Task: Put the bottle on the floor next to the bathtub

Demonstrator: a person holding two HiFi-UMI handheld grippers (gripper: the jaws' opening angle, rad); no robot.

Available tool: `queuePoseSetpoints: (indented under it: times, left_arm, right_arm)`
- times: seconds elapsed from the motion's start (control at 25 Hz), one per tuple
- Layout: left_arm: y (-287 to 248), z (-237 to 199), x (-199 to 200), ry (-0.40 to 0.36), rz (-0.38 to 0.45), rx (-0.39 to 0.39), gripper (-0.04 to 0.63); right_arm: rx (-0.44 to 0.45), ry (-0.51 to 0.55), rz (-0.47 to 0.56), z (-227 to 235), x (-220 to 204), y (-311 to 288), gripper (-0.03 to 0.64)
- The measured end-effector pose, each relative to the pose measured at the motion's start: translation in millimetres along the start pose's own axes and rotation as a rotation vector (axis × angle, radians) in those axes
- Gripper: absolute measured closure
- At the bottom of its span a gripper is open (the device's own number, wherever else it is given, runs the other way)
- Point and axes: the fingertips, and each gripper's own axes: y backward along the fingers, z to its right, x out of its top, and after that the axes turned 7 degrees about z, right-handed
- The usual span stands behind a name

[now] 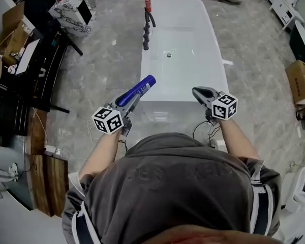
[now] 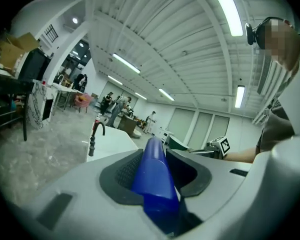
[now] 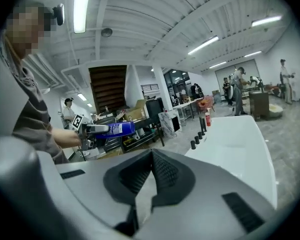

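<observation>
A blue bottle point(image 1: 137, 90) juts forward from my left gripper point(image 1: 129, 101), whose jaws are shut on its lower part. In the left gripper view the bottle point(image 2: 152, 174) fills the gap between the dark pads. My right gripper point(image 1: 201, 92) is level with it on the right, shut and empty, its pads meeting at the tip point(image 3: 151, 156). Both hang just short of the near end of the white bathtub point(image 1: 213, 39). From the right gripper view the held bottle point(image 3: 114, 129) shows at the left, and the bathtub point(image 3: 240, 134) at the right.
A black faucet point(image 1: 148, 19) and a red bottle point(image 1: 148, 3) stand on the tub's left rim. Grey floor point(image 1: 112, 60) lies on both sides of the tub. A marble-patterned cabinet point(image 1: 71, 9) and dark shelves stand left, a cardboard box point(image 1: 300, 80) right.
</observation>
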Motion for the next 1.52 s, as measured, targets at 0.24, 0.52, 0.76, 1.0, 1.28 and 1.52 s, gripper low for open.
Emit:
queuePoseSetpoints:
  times: [0.24, 0.52, 0.76, 1.0, 1.28, 1.52]
  left_arm:
    - [43, -60, 46, 0.041, 0.015, -0.041, 0.458]
    - [55, -82, 52, 0.07, 0.008, -0.064, 0.458]
    - [61, -89, 52, 0.076, 0.023, -0.046, 0.457]
    - [50, -88, 32, 0.083, 0.01, -0.016, 0.457]
    - [12, -56, 4, 0.103, -0.022, 0.015, 0.457]
    - [-21, -27, -38, 0.08, -0.097, 0.066, 0.458]
  right_arm:
    - [-0.075, -0.009, 0.004, -48, 18, -45, 0.624]
    - [-0.109, -0.036, -0.006, -63, 7, -63, 0.624]
    - [-0.077, -0.025, -0.029, -68, 8, -80, 0.624]
    - [-0.029, -0.014, -0.038, -56, 4, -89, 0.624]
    - [0.018, -0.005, -0.057, -32, -2, -59, 0.624]
    - [0.065, 0.024, -0.056, -4, -17, -30, 0.624]
